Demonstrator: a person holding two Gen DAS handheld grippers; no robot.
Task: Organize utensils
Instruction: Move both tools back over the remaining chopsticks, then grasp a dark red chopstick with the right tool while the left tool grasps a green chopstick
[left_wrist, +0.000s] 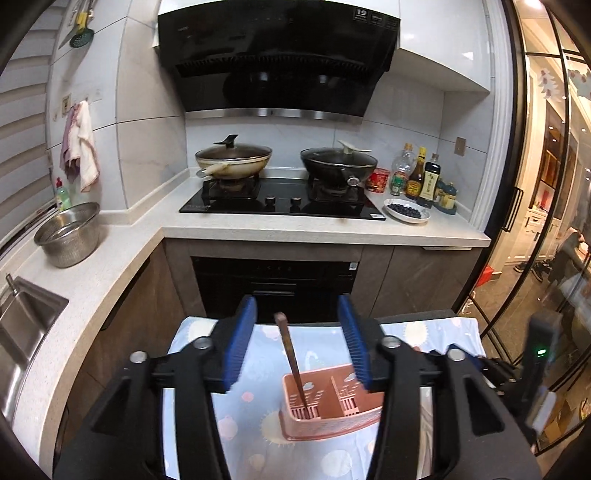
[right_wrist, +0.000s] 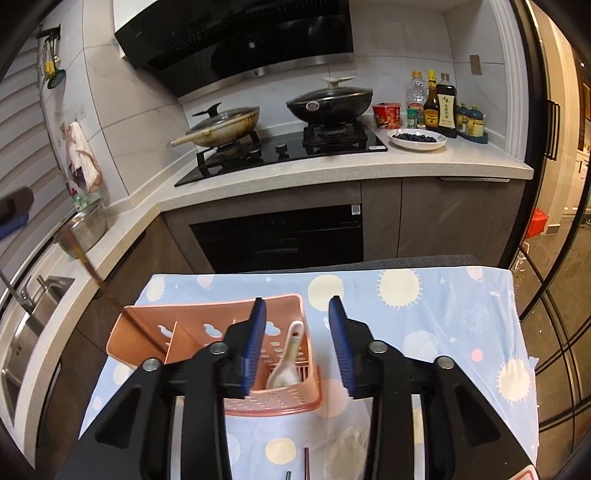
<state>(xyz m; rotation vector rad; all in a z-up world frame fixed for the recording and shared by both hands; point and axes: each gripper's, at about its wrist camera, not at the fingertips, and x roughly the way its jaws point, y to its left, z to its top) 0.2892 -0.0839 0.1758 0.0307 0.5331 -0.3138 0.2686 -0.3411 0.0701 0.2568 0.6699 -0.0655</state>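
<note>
A pink utensil caddy with two compartments stands on a table under a blue patterned cloth. In the left wrist view a brown chopstick stands tilted in its left compartment, between the fingers of my open, empty left gripper. In the right wrist view the caddy holds a white ceramic spoon in its right compartment. My right gripper is open and empty just above the spoon. A brown chopstick end and a dark utensil tip lie on the cloth near the bottom edge.
Beyond the table are an L-shaped counter, a stove with two lidded woks, sauce bottles and a plate of blueberries. A steel colander and sink are left. Glass doors stand right.
</note>
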